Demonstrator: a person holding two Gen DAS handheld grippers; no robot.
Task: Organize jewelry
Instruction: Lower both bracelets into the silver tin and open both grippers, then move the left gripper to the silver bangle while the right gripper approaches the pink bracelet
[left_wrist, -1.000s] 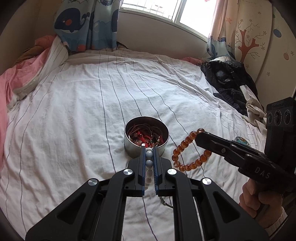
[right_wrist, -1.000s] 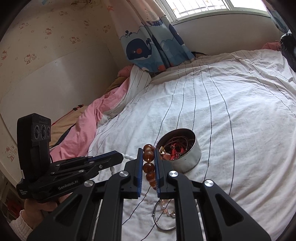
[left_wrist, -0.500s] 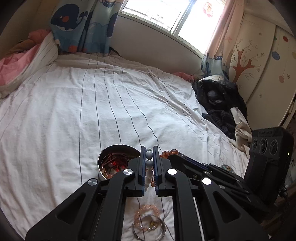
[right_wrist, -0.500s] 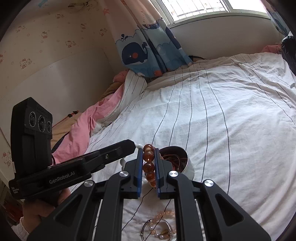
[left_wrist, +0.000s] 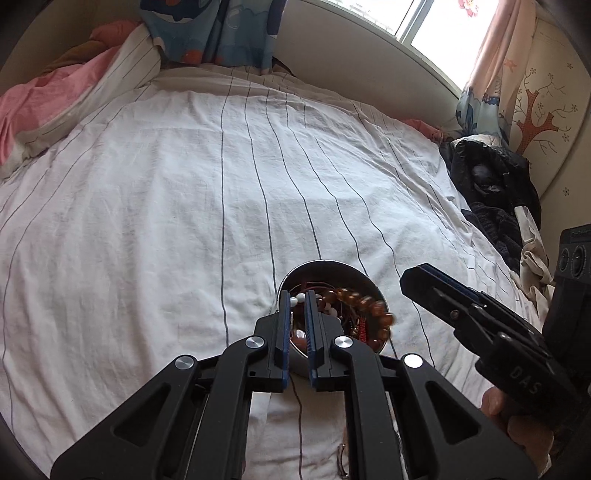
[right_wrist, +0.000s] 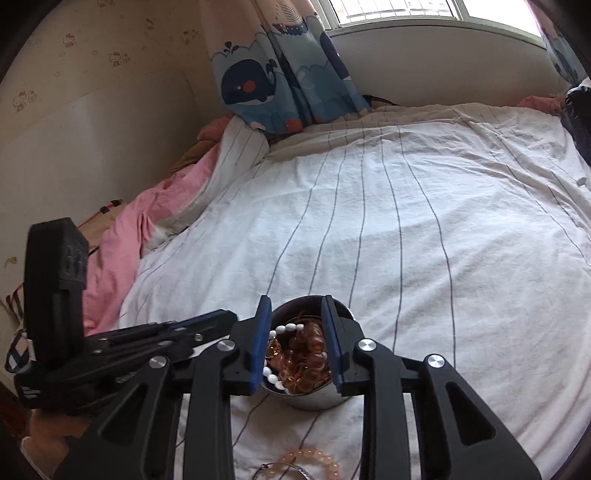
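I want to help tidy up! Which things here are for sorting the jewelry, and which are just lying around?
For the job:
- metal tin holding jewelry
- amber bead bracelet dropping into it
- white pearl strand in the left gripper
- right gripper, jaws opening
- pink bead bracelet on the bed

Just lying around:
- pink blanket
- dark clothes
- whale curtain

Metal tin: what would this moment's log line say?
left gripper: shut on white bead strand | right gripper: jaws opening, amber bracelet dropping into metal tin

white bedsheet (left_wrist: 184, 206) with thin dark stripes, amber bead bracelet (left_wrist: 364, 301), blue whale-print curtain (right_wrist: 280, 81), pink blanket (right_wrist: 122, 251)
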